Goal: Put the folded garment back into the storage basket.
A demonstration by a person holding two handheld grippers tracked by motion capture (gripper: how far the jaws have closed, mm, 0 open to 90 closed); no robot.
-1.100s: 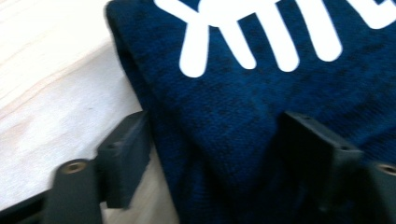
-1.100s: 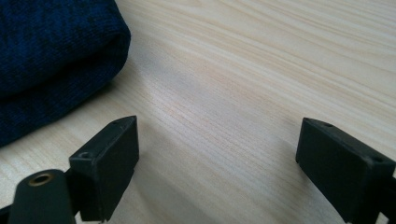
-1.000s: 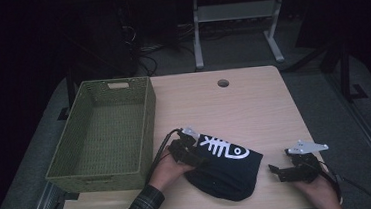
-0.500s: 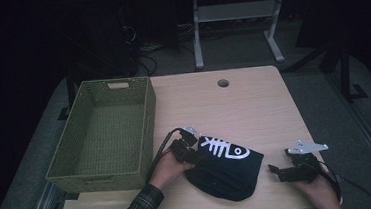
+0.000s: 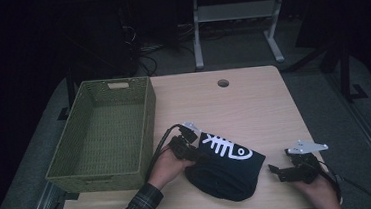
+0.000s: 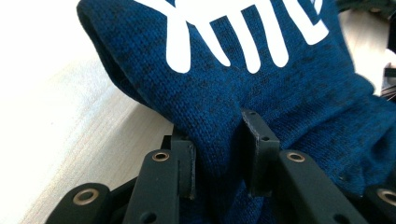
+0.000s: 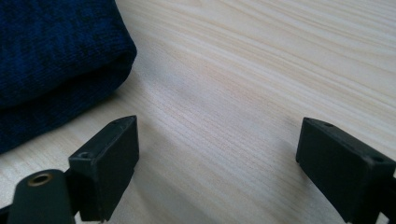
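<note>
A fold of the blue knitted garment [image 6: 261,79] is pinched by the just-closed left gripper [image 6: 219,154]; the right gripper [image 7: 217,163] is held wide above the table [image 7: 261,70].

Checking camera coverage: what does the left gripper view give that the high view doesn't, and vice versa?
Left gripper view: the left gripper has just been closing, its jaws pinching a fold of the dark blue knit garment.

High view: the green woven basket to the left of the garment, and the right gripper, open, on the table to its right.

Both: garment with white fishbone print, light wood tabletop.
</note>
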